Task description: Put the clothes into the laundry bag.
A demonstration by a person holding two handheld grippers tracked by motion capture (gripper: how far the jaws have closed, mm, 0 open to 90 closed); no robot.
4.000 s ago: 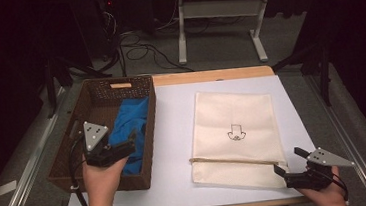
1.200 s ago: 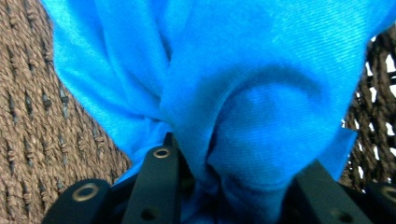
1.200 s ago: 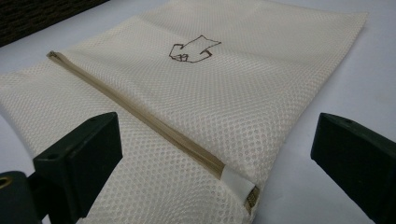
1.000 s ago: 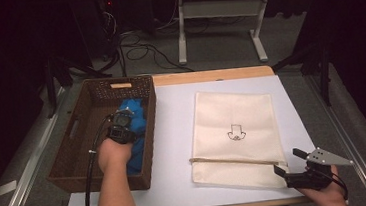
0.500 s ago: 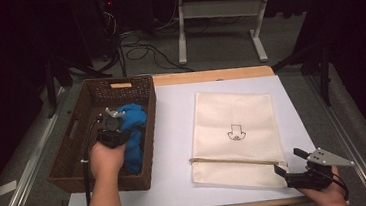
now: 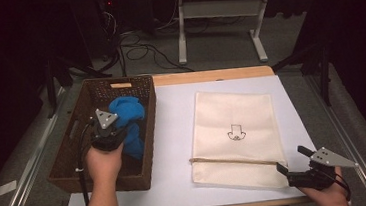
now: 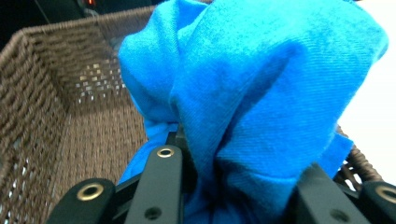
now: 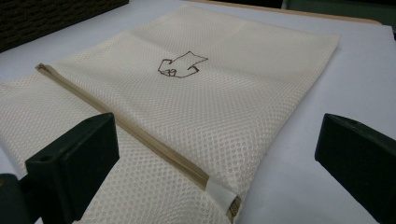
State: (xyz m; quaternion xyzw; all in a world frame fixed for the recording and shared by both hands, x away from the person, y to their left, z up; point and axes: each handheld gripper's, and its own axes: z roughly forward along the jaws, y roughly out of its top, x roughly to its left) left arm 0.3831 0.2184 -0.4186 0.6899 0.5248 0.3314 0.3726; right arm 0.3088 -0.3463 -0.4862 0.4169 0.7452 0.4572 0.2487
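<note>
Left gripper view: a crumpled blue cloth (image 7: 261, 93) is clamped by the left gripper (image 7: 233, 186) inside the brown woven wicker basket (image 7: 42, 93); right of that basket, the right gripper (image 8: 219, 154) is held apart.

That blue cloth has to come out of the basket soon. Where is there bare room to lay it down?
A bare white strip runs between the wicker basket and the mesh bag. Narrower bare margins border the bag's far and right edges. The basket's right side is crowded by the blue cloth and the left gripper; the right gripper crowds the bag's near corner.
</note>
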